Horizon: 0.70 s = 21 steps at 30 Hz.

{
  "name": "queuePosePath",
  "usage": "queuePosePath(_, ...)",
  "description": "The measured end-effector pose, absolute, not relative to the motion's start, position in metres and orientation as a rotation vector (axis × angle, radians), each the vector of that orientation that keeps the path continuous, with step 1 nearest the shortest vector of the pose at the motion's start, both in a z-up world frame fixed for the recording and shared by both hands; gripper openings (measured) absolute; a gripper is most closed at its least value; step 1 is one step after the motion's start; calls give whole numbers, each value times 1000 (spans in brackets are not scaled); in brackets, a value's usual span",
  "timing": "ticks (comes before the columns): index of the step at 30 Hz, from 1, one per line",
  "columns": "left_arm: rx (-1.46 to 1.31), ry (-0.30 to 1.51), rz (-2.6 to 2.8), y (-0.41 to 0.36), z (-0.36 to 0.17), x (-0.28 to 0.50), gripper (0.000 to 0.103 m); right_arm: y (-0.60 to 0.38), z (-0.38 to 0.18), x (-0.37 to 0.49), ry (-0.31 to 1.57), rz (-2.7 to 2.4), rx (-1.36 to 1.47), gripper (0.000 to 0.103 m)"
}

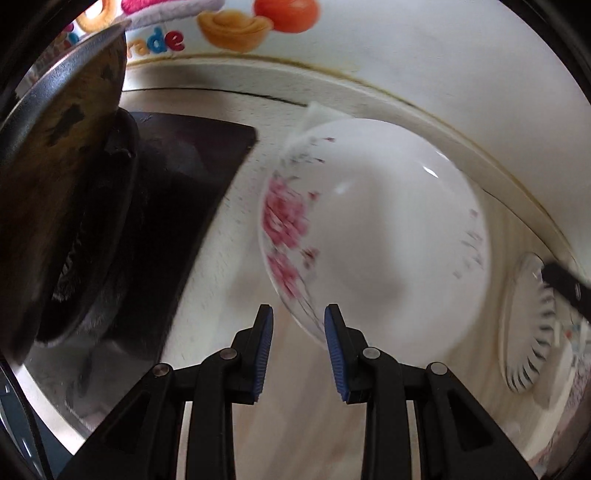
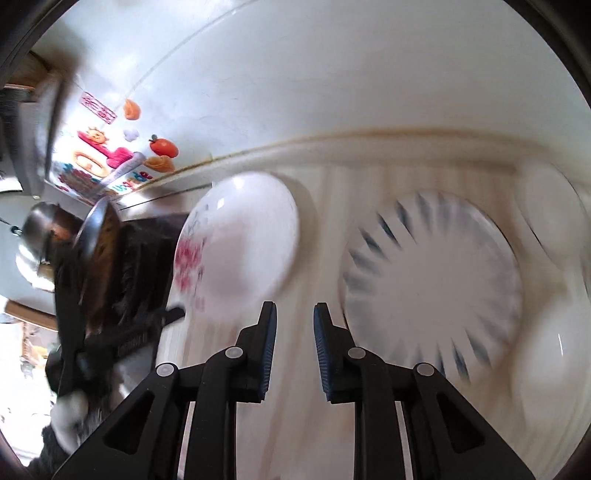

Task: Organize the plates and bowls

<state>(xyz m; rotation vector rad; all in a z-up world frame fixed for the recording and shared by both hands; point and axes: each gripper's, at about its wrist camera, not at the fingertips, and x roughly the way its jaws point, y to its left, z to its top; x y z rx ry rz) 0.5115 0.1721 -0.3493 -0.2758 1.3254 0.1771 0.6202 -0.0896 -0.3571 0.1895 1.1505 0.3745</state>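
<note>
A white plate with pink flowers lies on the pale counter just ahead of my left gripper, which is open with its jaws at the plate's near rim, nothing between them. It also shows in the right wrist view. A white plate with blue radial marks lies right of my right gripper, which is open and empty over the bare counter between the two plates. Two white bowls sit at the far right. The blue-marked plate shows at the right edge of the left wrist view.
A dark stove top with a worn pan stands at the left. A white wall with coloured stickers runs behind the counter. The other gripper's black body is at the left of the right wrist view.
</note>
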Motion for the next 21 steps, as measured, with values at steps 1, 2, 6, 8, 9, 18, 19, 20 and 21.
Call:
queuePosePath(1,-287,1334,184,176,-355,518,26,-84,-362,634,1146,374,172,23)
queuePosePath(2,-299,1338,185,179,-358,521,26,-77,-368,650,1142,371,157,23)
queuePosePath(6,-346,1349,190,189,-374,532,26,-58,-400,709,1182,368,146,23)
queuePosePath(8,-379,1338,167,192,-378,534,25,-55,-413,726,1197,390,162,23)
queuePosePath(9,-378,1332,163,192,-378,535,25,-52,-420,734,1207,410,169,23)
queuePosePath(18,-389,1306,123,197,-377,531,24,-58,-438,744,1251,459,260,15)
queuePosePath(19,-386,1299,120,198,-375,530,24,-59,-437,742,1252,452,255,15)
queuePosePath(20,-385,1290,117,197,-372,531,24,-60,-438,740,1253,447,250,15)
queuePosePath(21,-386,1284,110,196,-368,530,24,-62,-436,737,1251,445,246,14)
